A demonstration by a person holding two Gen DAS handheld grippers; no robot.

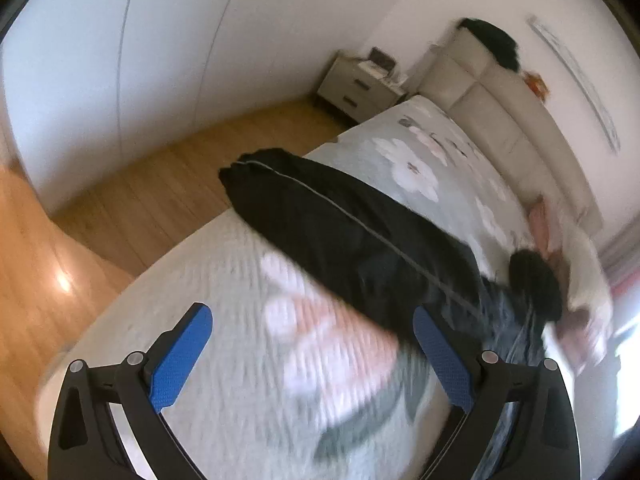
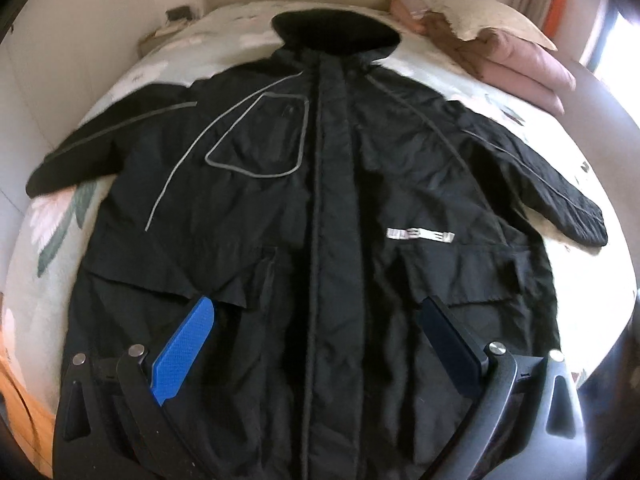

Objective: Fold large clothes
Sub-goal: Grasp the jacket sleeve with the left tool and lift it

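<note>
Starting at your left: left gripper (image 1: 312,344) has its jaws spread wide, nothing between them, hanging over the floral bedspread (image 1: 248,360) near the bed's edge. Left view is motion-blurred, so fine detail is soft. Past the bed edge on that side you see wooden floor (image 1: 132,192) and white wardrobe doors (image 1: 160,40). A nightstand (image 1: 356,84) sits in the far corner beside the padded headboard (image 1: 492,108), with something dark draped on the headboard top.

One sleeve (image 1: 320,216) of the black jacket (image 2: 320,208) runs diagonally across the bedspread just ahead of your left gripper, cuff toward the floor side, grey piping along it. The right-hand blue pad (image 1: 436,356) sits close to the sleeve's edge; contact can't be judged through the blur.

Moving right: right wrist view shows the jacket laid flat, front up, zipped placket down the centre, hood (image 2: 336,28) toward the headboard, both sleeves angled outward. Grey-outlined chest pocket (image 2: 260,136) on the image-left panel, reflective logo strip (image 2: 420,235) on the image-right panel, flap pockets lower down.

Right gripper (image 2: 316,344) is also wide open, empty, positioned above the jacket's lower front, straddling the placket. Whether the tips touch fabric can't be told.

Far right, a stack of pink folded bedding (image 2: 520,68) with a cream pillow (image 2: 472,12) on top lies on the bed beyond the jacket's shoulder.
</note>
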